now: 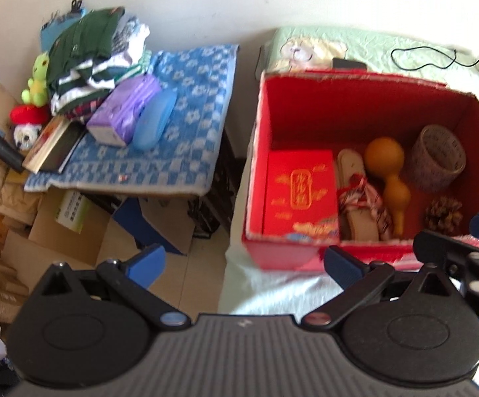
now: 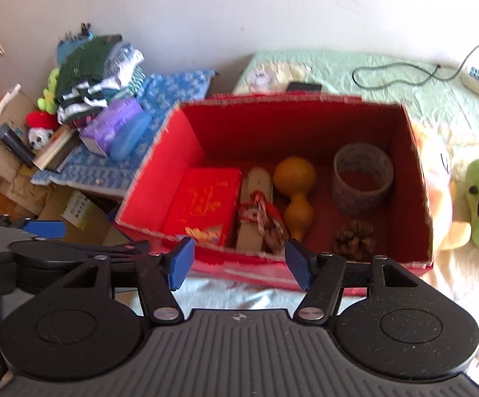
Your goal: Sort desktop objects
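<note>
Open red box (image 2: 418,178) at frame centre in the right wrist view, resting on a pale bed cover (image 2: 388,66). Inside, from left to right: flat red packet (image 2: 203,205), wooden clappers with red cord (image 2: 256,218), yellow gourd (image 2: 295,188), tape roll (image 2: 361,178) standing on its rim, and pine cone (image 2: 355,241) at lower right, just below the roll. Right gripper (image 2: 239,264) at lower centre, jaws apart and holding nothing, hovering near the front wall of the box. Left gripper (image 1: 244,264) at lower centre of its own view, likewise spread and empty, offset toward the box's left corner (the other gripper's fingers visible at right edge).

Risks, as judged: contents packed close, so a reach for the gourd likely nudging the clappers or snagging the cord; tape roll apt to roll if brushed; front wall in the descent path, a low approach liable to push the box across the soft cover. Both views slightly blurred, fine contact unclear.
</note>
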The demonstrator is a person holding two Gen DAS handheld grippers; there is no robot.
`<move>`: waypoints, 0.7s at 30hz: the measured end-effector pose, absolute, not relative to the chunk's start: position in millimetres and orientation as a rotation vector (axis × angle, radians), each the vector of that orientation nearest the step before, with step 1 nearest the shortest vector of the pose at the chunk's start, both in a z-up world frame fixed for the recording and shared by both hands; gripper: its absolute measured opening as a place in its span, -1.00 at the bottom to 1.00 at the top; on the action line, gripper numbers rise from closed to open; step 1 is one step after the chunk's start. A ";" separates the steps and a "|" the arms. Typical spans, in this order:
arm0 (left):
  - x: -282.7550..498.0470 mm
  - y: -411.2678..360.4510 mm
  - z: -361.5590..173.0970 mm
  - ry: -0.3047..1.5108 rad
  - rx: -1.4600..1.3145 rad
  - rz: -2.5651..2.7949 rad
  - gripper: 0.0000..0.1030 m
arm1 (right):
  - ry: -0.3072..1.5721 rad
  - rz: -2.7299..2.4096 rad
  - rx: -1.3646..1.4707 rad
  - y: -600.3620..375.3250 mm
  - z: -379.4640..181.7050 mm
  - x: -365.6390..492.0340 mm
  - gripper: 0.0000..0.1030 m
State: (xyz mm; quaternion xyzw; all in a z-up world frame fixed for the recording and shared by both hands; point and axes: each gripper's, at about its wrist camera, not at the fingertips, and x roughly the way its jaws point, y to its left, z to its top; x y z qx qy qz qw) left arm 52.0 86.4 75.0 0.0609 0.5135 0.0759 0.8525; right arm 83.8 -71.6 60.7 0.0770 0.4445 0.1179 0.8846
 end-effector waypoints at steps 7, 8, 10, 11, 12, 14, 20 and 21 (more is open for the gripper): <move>76.2 67.0 81.9 1.060 0.161 0.102 0.98 | 0.895 0.152 0.206 -90.8 66.4 100.6 0.25; 79.8 64.3 81.2 1.060 0.161 0.089 0.98 | 0.898 0.134 0.213 -94.3 65.0 102.8 0.25; 86.8 59.9 78.4 1.067 0.157 0.069 0.98 | 0.905 0.098 0.226 -101.2 62.7 108.2 0.25; 90.4 58.0 76.5 1.071 0.157 0.062 0.98 | 0.908 0.084 0.228 -103.6 61.5 110.6 0.25; 93.9 55.8 74.4 1.075 0.158 0.053 0.98 | 0.908 0.069 0.224 -105.9 59.9 112.8 0.25; 99.2 50.2 69.4 1.080 0.166 0.037 0.98 | 0.910 0.035 0.207 -109.4 56.7 116.2 0.26; 114.2 37.8 52.0 1.119 0.174 -0.006 0.98 | 0.957 -0.027 0.207 -119.5 40.4 129.5 0.27; 116.6 36.5 49.5 1.122 0.174 -0.009 0.98 | 0.963 -0.033 0.204 -119.9 38.6 131.8 0.27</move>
